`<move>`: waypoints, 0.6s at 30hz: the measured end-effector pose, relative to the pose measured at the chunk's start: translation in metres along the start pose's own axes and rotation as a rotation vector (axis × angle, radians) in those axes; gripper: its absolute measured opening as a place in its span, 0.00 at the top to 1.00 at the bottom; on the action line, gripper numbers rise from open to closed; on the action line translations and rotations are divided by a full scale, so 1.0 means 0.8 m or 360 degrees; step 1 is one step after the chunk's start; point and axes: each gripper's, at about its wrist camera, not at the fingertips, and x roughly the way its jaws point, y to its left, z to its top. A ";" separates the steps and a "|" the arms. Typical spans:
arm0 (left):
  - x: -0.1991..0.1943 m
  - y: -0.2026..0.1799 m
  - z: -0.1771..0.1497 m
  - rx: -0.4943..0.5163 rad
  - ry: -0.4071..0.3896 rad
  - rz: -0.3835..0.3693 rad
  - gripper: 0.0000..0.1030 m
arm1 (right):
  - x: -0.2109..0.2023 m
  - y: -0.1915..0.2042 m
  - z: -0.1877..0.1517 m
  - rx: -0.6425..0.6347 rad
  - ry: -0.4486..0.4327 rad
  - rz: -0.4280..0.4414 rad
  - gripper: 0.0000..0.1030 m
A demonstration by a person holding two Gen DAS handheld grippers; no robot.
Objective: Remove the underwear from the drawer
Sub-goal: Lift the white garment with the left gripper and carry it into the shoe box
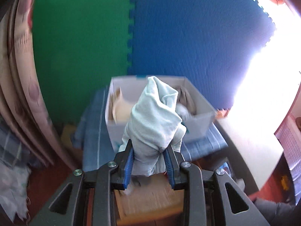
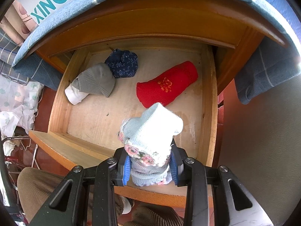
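My left gripper [image 1: 149, 154] is shut on a pale blue-grey rolled underwear bundle [image 1: 156, 118], held up in the air in front of a white box [image 1: 195, 126]. My right gripper [image 2: 150, 161] is shut on a light blue knitted bundle with pink trim [image 2: 152, 130], held over the front of the open wooden drawer [image 2: 60, 98]. On the drawer floor lie a red rolled piece [image 2: 165, 84], a grey-and-white rolled piece [image 2: 92, 83] and a dark blue flowered piece [image 2: 122, 63].
The white box stands on a blue cloth [image 1: 94, 131] covering the cabinet top [image 2: 146, 24] and holds beige and white items. Green and blue foam mats [image 1: 84, 28] cover the wall behind. A person's legs in brown corduroy [image 2: 37, 186] are below the drawer front. Crumpled cloth [image 2: 17, 103] lies left.
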 end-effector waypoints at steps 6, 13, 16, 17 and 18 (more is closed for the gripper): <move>0.029 -0.009 0.064 0.0031 -0.0091 0.0078 0.71 | 0.000 0.000 0.000 -0.0001 -0.0008 0.0005 0.69; 0.097 -0.002 0.105 -0.0066 -0.0021 0.0062 0.71 | -0.001 0.000 -0.001 -0.0010 -0.0025 -0.0001 0.69; 0.132 0.000 0.110 -0.0128 0.0032 0.0063 0.71 | -0.001 0.000 0.000 -0.0005 -0.0023 0.0013 0.69; 0.143 -0.001 0.111 -0.0121 0.0055 0.0071 0.71 | -0.001 0.000 -0.001 -0.0004 -0.0024 0.0014 0.69; 0.151 -0.002 0.111 -0.0119 0.0068 0.0084 0.71 | -0.001 0.000 0.000 -0.0005 -0.0024 0.0023 0.69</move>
